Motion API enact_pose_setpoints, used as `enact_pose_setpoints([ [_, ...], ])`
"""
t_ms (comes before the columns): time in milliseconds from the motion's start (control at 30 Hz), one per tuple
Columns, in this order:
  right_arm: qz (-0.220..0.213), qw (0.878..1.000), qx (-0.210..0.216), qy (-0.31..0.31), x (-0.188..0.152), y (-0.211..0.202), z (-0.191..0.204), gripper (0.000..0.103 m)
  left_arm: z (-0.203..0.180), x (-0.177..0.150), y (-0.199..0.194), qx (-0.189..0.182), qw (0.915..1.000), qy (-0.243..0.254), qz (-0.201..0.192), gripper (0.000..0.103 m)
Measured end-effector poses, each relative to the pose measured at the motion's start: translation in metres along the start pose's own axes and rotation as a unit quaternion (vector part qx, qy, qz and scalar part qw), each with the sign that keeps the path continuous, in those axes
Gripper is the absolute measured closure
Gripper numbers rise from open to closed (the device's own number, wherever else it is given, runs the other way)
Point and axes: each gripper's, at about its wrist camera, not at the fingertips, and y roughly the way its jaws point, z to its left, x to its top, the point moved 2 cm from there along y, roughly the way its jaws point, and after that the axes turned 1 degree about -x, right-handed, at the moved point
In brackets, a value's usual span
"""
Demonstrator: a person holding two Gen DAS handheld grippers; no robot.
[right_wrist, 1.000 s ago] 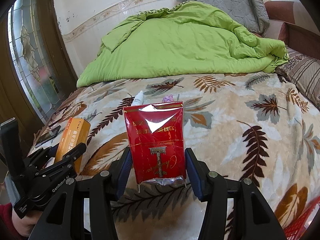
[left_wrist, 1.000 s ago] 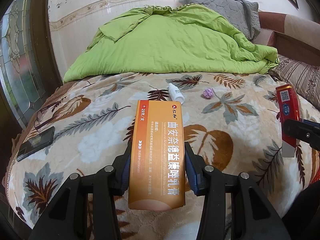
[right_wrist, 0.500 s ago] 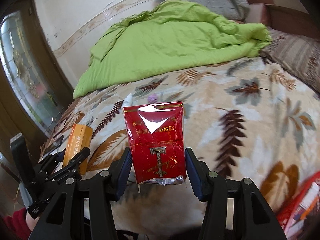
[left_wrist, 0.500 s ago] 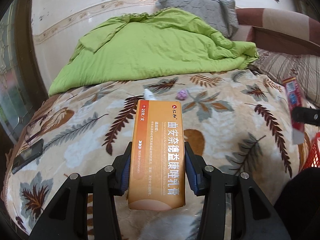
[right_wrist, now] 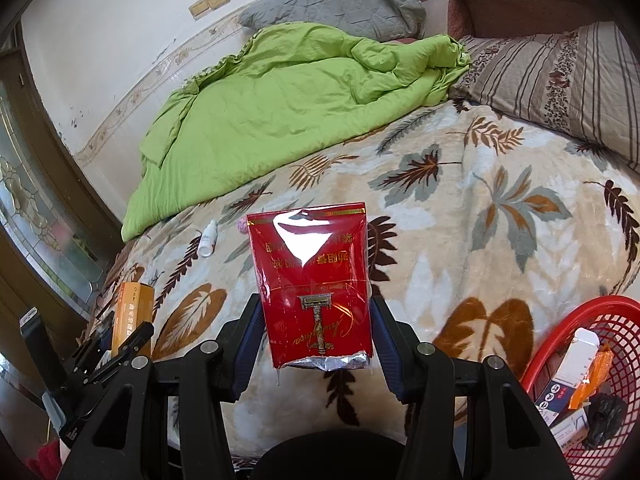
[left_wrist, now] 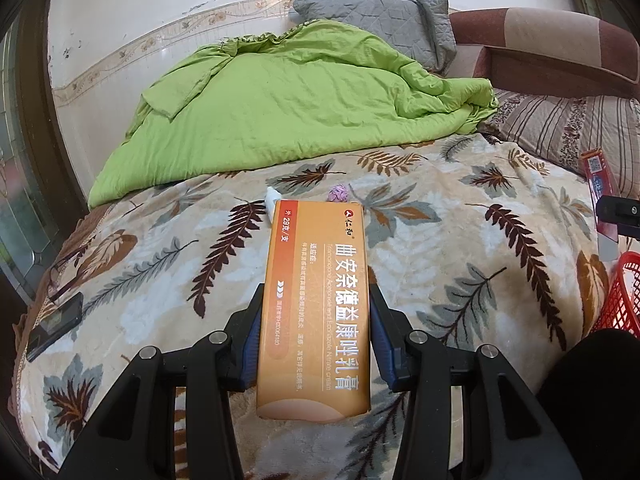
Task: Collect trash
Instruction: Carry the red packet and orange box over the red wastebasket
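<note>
**Two claws loaded, basket to the right**

We saw a bed (right_wrist: pixel 460 216) under a plush leaf-print blanket, a rumpled green quilt (right_wrist: pixel 280 112) behind. A red mesh basket (right_wrist: pixel 560 332) sat low on the right, nearest our right claw (right_wrist: pixel 316 348), which gripped a glossy red cigarette pack (right_wrist: pixel 312 280), long axis pointing away. Our left claw (left_wrist: pixel 314 344) clamped a stiff orange cardboard box (left_wrist: pixel 316 300), also lengthwise. A small white bottle (right_wrist: pixel 209 238) and a purple wad (left_wrist: pixel 338 193) lay farther up the blanket.
</note>
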Motion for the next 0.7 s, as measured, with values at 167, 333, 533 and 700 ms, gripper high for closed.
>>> enact_pose_setpoints([
  [167,-0.007,1.000,-0.013,0.013,0.004,-0.009,-0.016,0.046,-0.019,0.006,-0.008,-0.032,0.9994,0.012,-0.010,0.058],
  [333,-0.011,0.999,-0.036,0.038,-0.003,-0.025,-0.044,0.046,-0.051,0.016,-0.010,-0.061,0.9973,0.040,-0.011,0.058],
  [533,-0.010,0.997,-0.057,0.055,-0.010,-0.038,-0.067,0.046,-0.092,0.026,-0.016,-0.090,0.9928,0.077,-0.015,0.058],
  [700,-0.015,0.996,-0.067,0.065,-0.011,-0.052,-0.079,0.046,-0.119,0.036,-0.020,-0.111,0.9888,0.097,-0.023,0.058],
])
